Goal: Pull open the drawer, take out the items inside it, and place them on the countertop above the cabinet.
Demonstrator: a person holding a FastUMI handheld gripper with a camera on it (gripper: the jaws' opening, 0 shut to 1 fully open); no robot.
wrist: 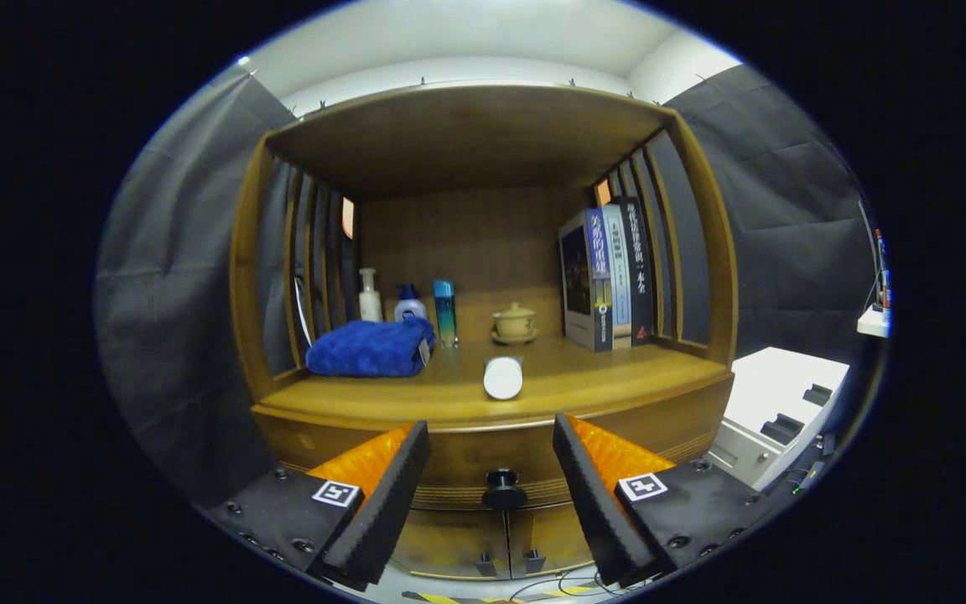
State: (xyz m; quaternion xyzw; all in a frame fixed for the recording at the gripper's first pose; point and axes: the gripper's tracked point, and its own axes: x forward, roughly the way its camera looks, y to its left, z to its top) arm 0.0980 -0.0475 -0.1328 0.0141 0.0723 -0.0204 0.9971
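A wooden cabinet stands ahead with its drawer closed under the countertop. The drawer's round dark knob sits between my fingers, a little beyond them. My gripper is open with nothing between its fingers. On the countertop a white cylinder lies on its side near the front edge, end facing me. A folded blue towel rests to its left. What is inside the drawer is hidden.
At the back of the shelf stand a white pump bottle, a blue-capped bottle, a teal bottle and a lidded tea cup. Books stand at the right. A white box sits right of the cabinet. Lower cabinet doors are below.
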